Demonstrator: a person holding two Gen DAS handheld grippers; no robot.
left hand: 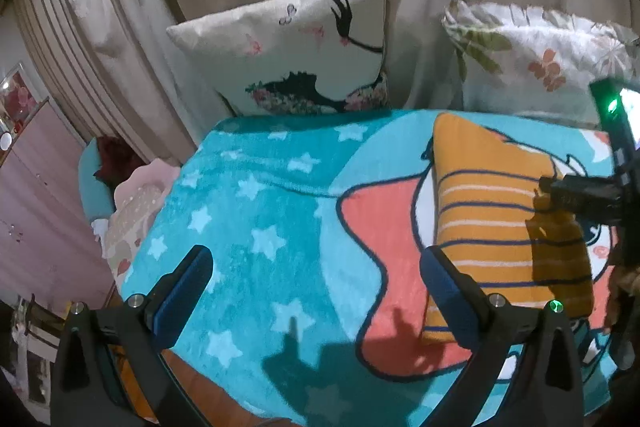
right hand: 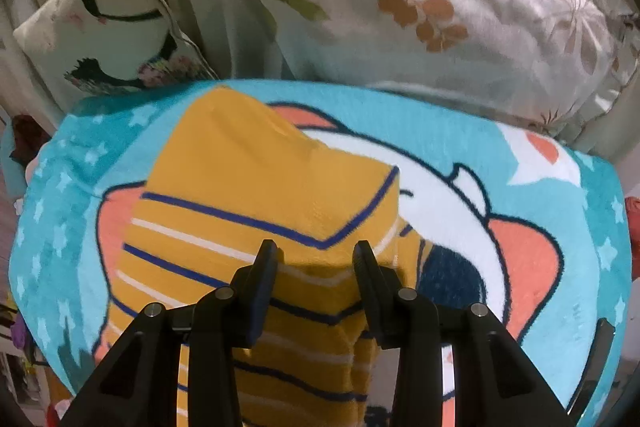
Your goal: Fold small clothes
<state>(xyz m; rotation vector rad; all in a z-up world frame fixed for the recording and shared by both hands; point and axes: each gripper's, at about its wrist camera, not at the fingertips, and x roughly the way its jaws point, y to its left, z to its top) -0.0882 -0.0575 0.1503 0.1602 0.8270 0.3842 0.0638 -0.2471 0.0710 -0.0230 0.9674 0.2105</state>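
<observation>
In the left wrist view the left gripper (left hand: 316, 291) hangs wide and empty over the blanket (left hand: 248, 211), the striped shirt (left hand: 492, 211) lying to its right, while the right wrist view shows the right gripper (right hand: 316, 259) with jaws part-spread around a raised fold, whether pinching it unclear, so mid-fold, laying it flat seems next.

Mustard-yellow garment (right hand: 256, 211) with navy and white stripes lies on the blanket, long axis 12 to 6 o'clock; its 3 o'clock flap is raised, apparently folding toward 9 o'clock
</observation>
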